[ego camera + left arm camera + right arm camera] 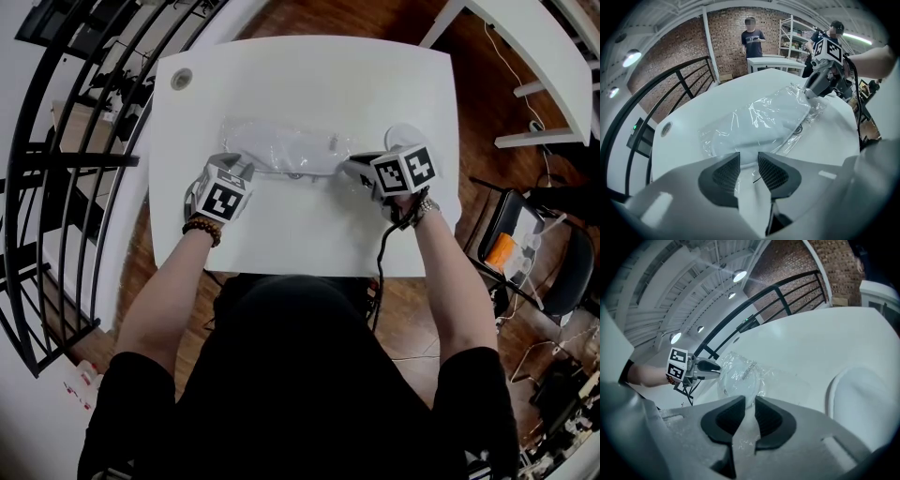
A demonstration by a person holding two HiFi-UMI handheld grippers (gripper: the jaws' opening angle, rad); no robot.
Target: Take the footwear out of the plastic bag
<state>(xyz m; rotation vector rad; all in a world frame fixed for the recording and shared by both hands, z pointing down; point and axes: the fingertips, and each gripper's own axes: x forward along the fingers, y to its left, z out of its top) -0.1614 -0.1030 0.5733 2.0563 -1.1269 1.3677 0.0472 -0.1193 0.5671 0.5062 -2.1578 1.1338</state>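
A clear plastic bag (281,145) lies across the middle of the white table (300,234), with white footwear (764,117) inside it. My left gripper (246,167) is at the bag's left end; in the left gripper view its jaws (749,164) are shut on the bag, with the white footwear's end between the pads. My right gripper (352,171) is at the bag's right end. In the right gripper view its jaws (750,408) pinch crinkled plastic film of the bag (740,376). A second white piece of footwear (405,137) lies bare on the table just beyond the right gripper.
A round grommet (181,79) sits at the table's far left corner. A black railing (66,141) runs along the left. At the upper right stands a white desk (525,37), with a chair (525,248) at the right. Two people (752,40) stand at the back.
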